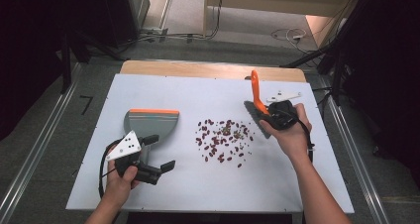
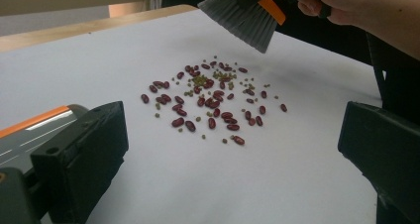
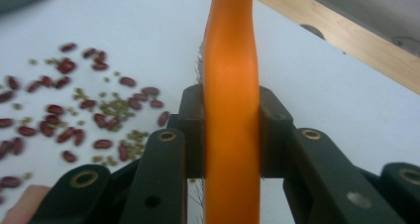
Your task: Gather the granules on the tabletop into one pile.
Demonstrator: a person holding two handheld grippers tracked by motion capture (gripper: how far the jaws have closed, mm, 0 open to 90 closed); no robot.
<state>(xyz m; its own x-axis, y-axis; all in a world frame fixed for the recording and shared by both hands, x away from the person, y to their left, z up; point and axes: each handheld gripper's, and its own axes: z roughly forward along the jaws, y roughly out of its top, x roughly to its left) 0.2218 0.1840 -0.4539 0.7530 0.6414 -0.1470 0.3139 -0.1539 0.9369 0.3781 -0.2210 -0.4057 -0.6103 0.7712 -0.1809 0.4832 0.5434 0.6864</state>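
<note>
Beans (image 1: 223, 139) lie between my tools: right tool (image 1: 275, 116) clamps the brush (image 1: 255, 89), left tool (image 1: 157, 153) gapes beside the dustpan (image 1: 148, 121).

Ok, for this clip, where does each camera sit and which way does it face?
High view: above the person's side, looking forward and down on the table; both forearms enter from below.
Left gripper view: rides the open left gripper, facing the beans; its jaws flank them.
Right gripper view: rides the right gripper, looking along the brush it clamps.
All three views show the beans.
</note>
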